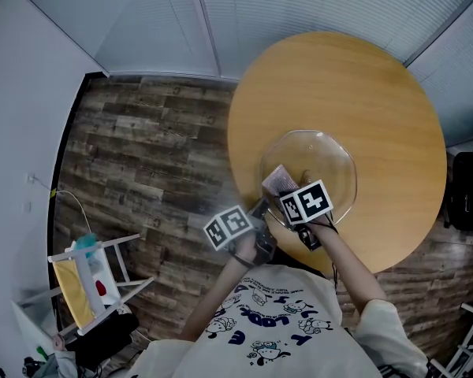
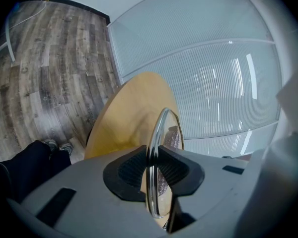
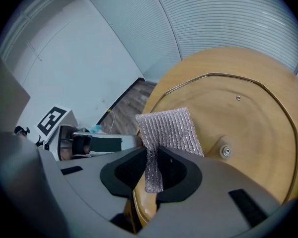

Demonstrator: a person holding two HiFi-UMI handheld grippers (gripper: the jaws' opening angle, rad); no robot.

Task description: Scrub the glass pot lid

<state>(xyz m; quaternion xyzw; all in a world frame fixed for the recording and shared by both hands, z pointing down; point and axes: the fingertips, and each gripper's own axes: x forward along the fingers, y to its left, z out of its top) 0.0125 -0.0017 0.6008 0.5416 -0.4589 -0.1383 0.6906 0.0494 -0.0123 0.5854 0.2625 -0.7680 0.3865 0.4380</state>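
I record the glass lid (image 1: 331, 156) with its near rim behind left gripper (image 1: 256, 213) and right gripper (image 1: 290, 198); scrub pad (image 1: 279, 179) partly covered.

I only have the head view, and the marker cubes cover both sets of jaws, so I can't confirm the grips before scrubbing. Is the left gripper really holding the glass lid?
Observer: Yes. In the left gripper view, the left gripper is shut on the rim of the glass lid, which it sees edge-on.
Operator: And the right one?
Observer: The right gripper is shut on a silvery mesh cloth. The cloth's free end appears to lie against the glass.
Operator: Which face of the lid is that?
Observer: The face with a screw showing at its middle, so probably the underside.
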